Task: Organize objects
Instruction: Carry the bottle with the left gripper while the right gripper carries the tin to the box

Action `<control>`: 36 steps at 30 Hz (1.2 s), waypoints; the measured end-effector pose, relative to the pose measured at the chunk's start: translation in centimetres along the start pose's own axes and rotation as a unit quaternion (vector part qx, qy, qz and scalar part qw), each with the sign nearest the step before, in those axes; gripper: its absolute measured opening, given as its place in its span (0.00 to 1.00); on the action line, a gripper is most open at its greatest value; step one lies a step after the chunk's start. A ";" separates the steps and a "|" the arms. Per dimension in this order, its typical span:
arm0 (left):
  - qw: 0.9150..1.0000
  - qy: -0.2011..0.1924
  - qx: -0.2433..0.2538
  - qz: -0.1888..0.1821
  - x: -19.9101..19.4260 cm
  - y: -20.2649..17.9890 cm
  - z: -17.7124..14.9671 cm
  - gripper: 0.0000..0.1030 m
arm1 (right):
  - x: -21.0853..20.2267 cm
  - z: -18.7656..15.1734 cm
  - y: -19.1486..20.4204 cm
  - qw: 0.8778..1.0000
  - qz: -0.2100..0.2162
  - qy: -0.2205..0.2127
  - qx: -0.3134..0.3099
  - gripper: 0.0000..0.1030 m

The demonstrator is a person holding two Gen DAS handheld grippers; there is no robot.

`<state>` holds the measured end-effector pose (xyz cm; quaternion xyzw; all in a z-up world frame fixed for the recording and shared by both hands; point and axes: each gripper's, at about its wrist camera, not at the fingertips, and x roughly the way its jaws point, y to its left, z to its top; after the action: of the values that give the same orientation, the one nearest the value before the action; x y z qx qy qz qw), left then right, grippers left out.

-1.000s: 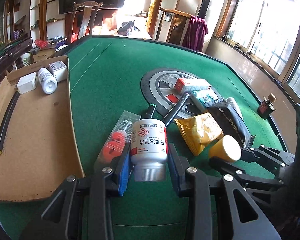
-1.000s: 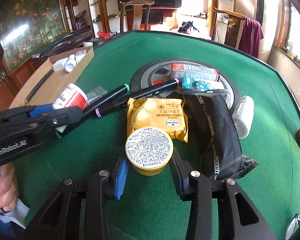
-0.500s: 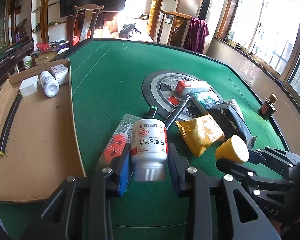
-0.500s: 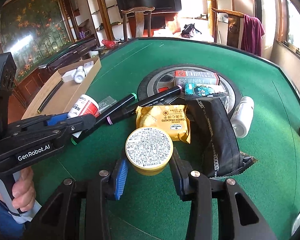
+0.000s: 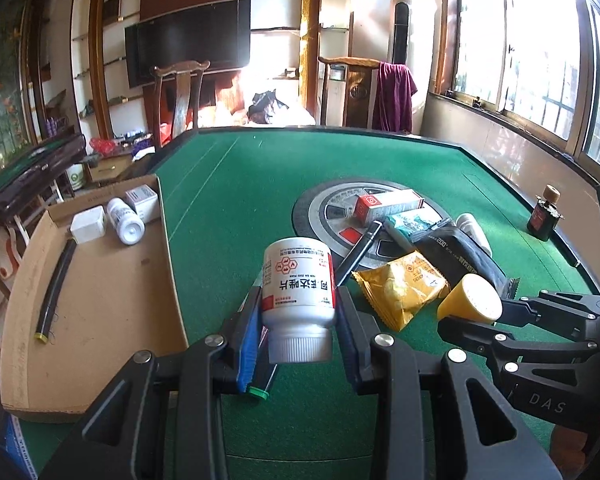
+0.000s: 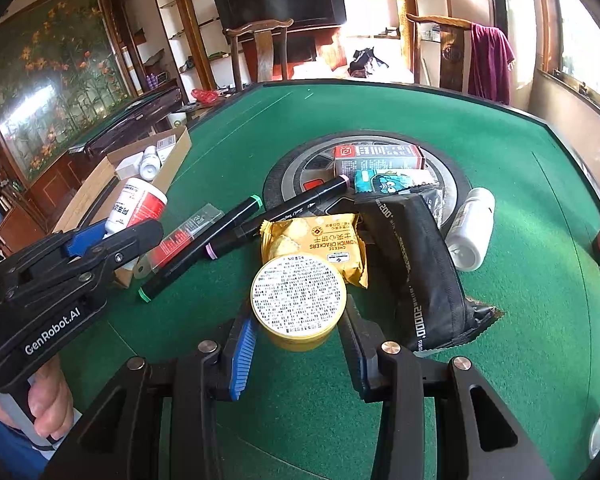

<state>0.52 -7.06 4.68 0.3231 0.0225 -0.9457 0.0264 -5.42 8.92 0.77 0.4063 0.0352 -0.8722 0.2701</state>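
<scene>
We see the left gripper (image 5: pixel 298 312) pinching a white pill bottle (image 5: pixel 298 280) above the desk (image 5: pixel 236 200), presumably bound for the cardboard box (image 5: pixel 100 300), while the right gripper (image 6: pixel 298 320) clamps a yellow tin (image 6: pixel 298 300) lifted from the clutter.

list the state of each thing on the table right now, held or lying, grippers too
left gripper: shut on white pill bottle, lifted
right gripper: shut on yellow tin
cracker packet: lying flat, sealed
two markers: lying, capped
cardboard box: open
black pouch: lying
</scene>
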 end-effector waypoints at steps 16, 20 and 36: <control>1.000 -0.017 -0.018 -0.011 -1.0 0.9 0.2 0.33 | -0.8 0.5 0.8 0.999 0.009 -0.008 0.043 0.42; 0.999 -0.021 -0.033 -0.018 -1.5 1.7 0.3 0.33 | -0.8 0.6 1.4 0.999 0.011 -0.010 0.047 0.42; 0.992 -0.038 -0.118 0.017 -3.6 11.4 0.2 0.33 | 0.6 3.6 9.0 0.999 0.034 -0.011 -0.012 0.42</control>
<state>3.99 -18.29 6.77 0.2814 0.1276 -0.9475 0.0816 -3.74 -0.03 4.19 0.3942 0.0286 -0.8667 0.3044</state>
